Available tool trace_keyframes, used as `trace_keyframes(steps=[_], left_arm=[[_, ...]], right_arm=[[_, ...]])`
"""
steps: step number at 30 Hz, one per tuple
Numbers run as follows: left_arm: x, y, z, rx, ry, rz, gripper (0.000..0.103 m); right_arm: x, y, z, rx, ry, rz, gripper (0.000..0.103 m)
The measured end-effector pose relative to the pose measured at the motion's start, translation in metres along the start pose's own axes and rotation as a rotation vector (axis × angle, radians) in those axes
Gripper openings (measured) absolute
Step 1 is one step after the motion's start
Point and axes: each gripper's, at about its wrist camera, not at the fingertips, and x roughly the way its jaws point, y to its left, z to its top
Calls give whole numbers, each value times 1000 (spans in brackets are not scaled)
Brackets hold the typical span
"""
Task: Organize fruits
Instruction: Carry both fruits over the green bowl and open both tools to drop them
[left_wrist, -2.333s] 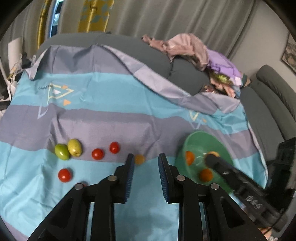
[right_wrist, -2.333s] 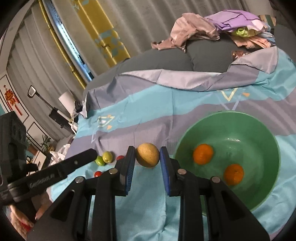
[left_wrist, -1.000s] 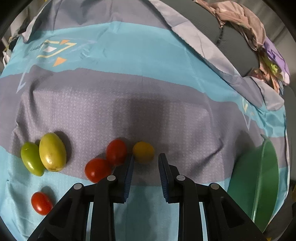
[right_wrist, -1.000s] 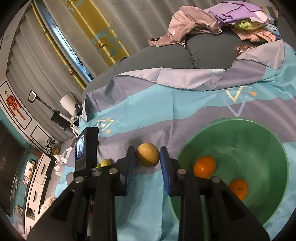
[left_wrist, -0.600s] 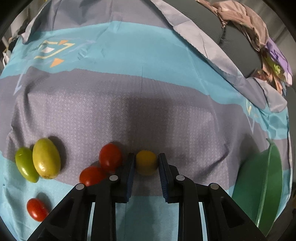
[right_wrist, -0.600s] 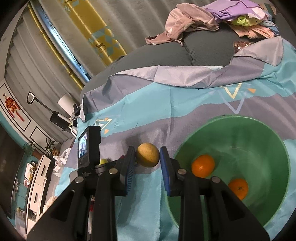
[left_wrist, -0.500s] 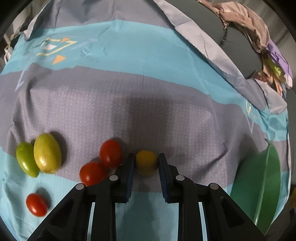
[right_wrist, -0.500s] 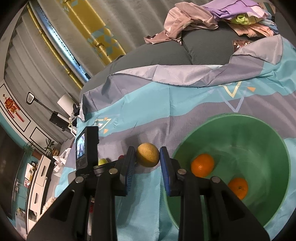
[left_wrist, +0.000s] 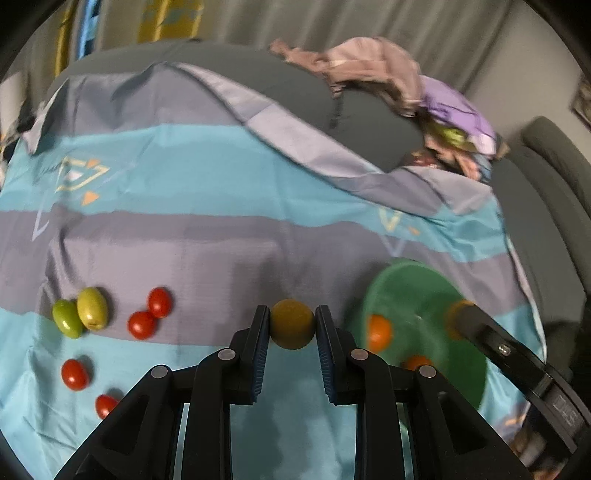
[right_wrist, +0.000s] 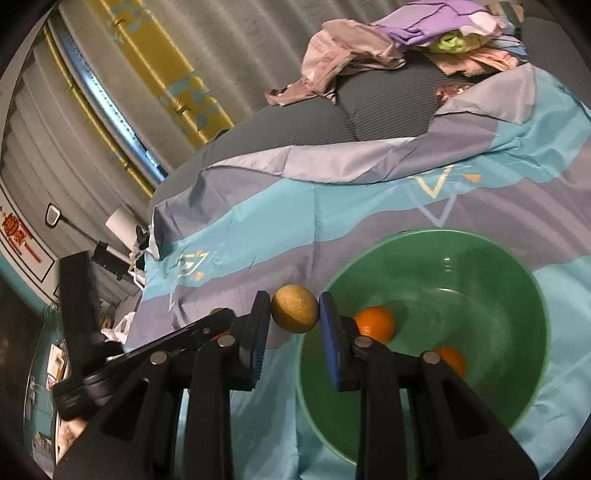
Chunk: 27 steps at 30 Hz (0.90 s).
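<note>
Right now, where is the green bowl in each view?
Left wrist view: the bowl is at the lower right, right of the left fingers.
Right wrist view: the bowl fills the lower right, behind the right fingers.
Shared landmark: the two oranges in the bowl.

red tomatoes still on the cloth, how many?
4. Two touching at and, right of the green pair; one nearer the camera at; one by the left gripper's arm at. That arm may hide more.
</note>
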Motion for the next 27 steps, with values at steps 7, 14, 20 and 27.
trace_keyframes(steps=[7, 14, 20, 27], left_arm=[[-8, -42, -14, 97, -2, -103, 25], [1, -73, -31, 173, 38, -188, 25], [10, -91, -41, 224, 65, -217, 25], [28, -97, -49, 231, 113, -223, 25]], right_arm=[[-18, -19, 1, 51, -47, -35, 28], [-29, -42, 1, 101, -68, -90, 28], [-28, -57, 0, 128, -51, -143, 28], [-22, -73, -2, 147, -12, -192, 28]])
